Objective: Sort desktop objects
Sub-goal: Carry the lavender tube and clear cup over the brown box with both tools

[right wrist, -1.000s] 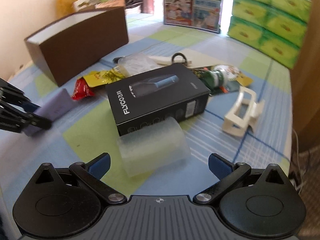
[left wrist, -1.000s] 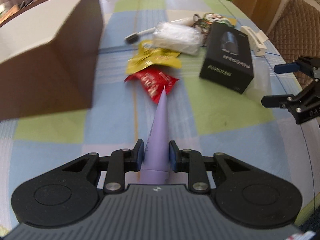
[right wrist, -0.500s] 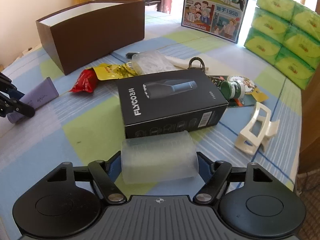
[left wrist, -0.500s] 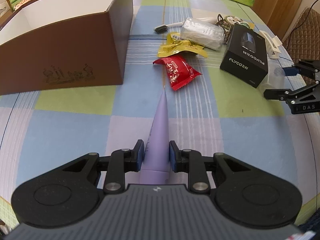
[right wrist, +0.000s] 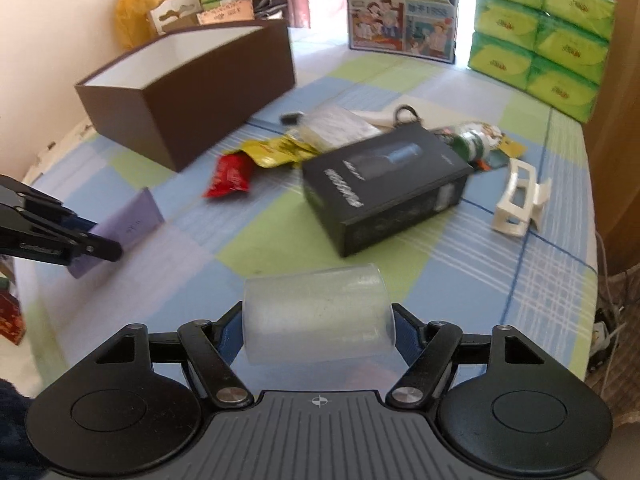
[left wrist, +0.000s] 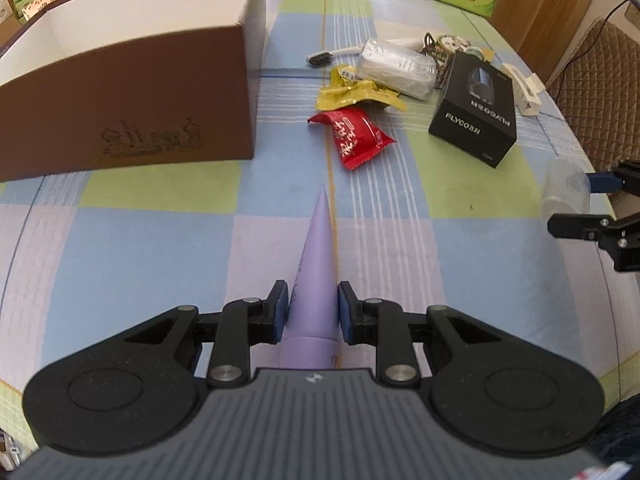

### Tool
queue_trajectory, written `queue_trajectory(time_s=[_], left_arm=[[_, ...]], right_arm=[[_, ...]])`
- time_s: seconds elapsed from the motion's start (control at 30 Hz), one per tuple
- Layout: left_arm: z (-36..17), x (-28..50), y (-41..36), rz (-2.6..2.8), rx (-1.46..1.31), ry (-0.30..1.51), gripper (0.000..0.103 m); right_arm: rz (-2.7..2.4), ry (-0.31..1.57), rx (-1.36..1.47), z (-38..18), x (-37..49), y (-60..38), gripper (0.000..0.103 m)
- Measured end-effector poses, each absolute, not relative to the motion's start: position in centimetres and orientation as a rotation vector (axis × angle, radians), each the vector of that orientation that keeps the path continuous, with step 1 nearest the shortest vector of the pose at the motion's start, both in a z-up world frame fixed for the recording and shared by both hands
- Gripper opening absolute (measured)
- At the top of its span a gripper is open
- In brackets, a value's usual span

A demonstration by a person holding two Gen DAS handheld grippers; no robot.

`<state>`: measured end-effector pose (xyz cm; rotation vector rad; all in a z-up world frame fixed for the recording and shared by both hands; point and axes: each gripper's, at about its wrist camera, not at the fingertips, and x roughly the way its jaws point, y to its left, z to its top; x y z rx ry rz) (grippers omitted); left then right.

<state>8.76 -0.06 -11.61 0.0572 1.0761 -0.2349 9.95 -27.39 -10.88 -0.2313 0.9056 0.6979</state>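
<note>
Right gripper [right wrist: 318, 320] (fingertips hidden) around frosted cup [right wrist: 316, 316]

The surface [left wrist: 160, 240] is checked in pale blue, green and lilac with white stripes. The box [left wrist: 132, 120] is brown outside, white within. A lilac tube [left wrist: 316, 280], red packet [left wrist: 352, 136], yellow packet [left wrist: 356, 90], black carton [left wrist: 476, 116], frosted clear cup [right wrist: 316, 316].
</note>
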Motion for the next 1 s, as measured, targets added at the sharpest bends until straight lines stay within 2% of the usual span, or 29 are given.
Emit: queue_trajectory(time_s=[0.17, 0.37, 0.6, 1.0], left_arm=[[-10.6, 8.3, 1.8, -0.243, 0.056, 1.059, 0.021], [-12.6, 8.3, 3.9, -0.249, 0.058, 1.099, 0.021], [-12.9, 8.7, 3.2, -0.311, 0.133, 1.066, 0.021], [-10.0, 9.5, 7.7, -0.322, 0.074, 1.042, 0.020]], right_arm=[[0.746, 0.884, -0.226, -9.7, 8.7, -24.4, 0.071], [0.763, 0.893, -0.243, -10.0, 8.1, -20.7, 0.071], [0.721, 0.932, -0.244, -10.6, 7.7, -19.4, 0.071], [0.694, 0.905, -0.213, -9.5, 7.7, -17.8, 0.071]])
